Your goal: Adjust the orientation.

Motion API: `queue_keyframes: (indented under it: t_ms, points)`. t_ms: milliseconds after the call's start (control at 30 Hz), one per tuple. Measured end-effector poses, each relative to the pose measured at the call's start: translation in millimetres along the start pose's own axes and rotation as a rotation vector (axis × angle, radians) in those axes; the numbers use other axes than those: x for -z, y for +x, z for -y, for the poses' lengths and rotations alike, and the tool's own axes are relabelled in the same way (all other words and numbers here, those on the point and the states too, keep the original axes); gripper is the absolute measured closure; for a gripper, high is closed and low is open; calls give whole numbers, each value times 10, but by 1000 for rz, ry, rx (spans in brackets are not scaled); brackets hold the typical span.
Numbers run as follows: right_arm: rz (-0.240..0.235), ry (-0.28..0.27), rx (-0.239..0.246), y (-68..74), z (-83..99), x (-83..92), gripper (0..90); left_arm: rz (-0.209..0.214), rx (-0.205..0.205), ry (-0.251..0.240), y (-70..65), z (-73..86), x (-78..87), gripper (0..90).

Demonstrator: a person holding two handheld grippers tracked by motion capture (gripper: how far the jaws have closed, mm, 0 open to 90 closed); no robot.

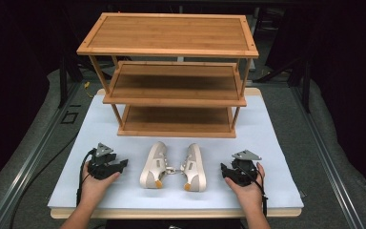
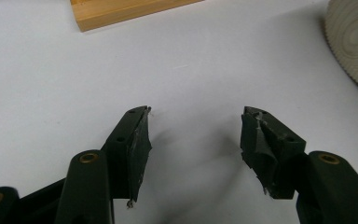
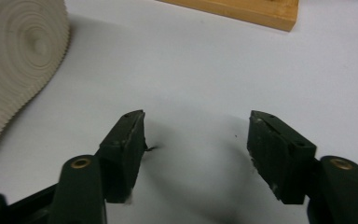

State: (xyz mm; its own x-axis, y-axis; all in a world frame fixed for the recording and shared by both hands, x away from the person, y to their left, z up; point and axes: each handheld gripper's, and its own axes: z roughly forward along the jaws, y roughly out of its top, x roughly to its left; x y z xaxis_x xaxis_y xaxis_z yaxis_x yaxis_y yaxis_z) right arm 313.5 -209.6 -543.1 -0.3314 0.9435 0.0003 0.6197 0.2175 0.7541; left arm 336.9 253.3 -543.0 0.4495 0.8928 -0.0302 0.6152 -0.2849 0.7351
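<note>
Two cream sneakers lie on their sides in the middle of the white table, soles facing outward: the left shoe (image 1: 154, 165) and the right shoe (image 1: 193, 167). Behind them stands a three-tier bamboo shoe rack (image 1: 171, 71), all shelves bare. My left gripper (image 1: 116, 165) rests on the table left of the shoes, open with nothing between its jaws (image 2: 196, 128). A ribbed sole (image 2: 354, 37) shows at its upper right. My right gripper (image 1: 226, 171) rests right of the shoes, open and holding nothing (image 3: 196, 133). A ribbed sole (image 3: 14, 60) fills its upper left.
The white table top (image 1: 276, 143) has free room on both sides of the shoes and in front of the rack. The rack's bottom edge (image 2: 121, 11) lies just ahead of each gripper. Grey floor and dark rails flank the table.
</note>
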Motion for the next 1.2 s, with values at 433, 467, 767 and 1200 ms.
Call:
queue_keyframes:
  t_ms: [433,467,767,1200]
  points:
    - [-16,-101,-2,77,-9,242,437,70,-19,-67,-205,-23,171,543]
    - [6,-100,-3,96,-12,263,445,80,-24,-72,-214,-23,184,545]
    - [-40,-83,6,157,-28,227,474,118,-34,-65,-255,-35,214,611]
    - [-48,-89,-15,123,-18,251,484,177,-52,-80,-373,-77,309,657]
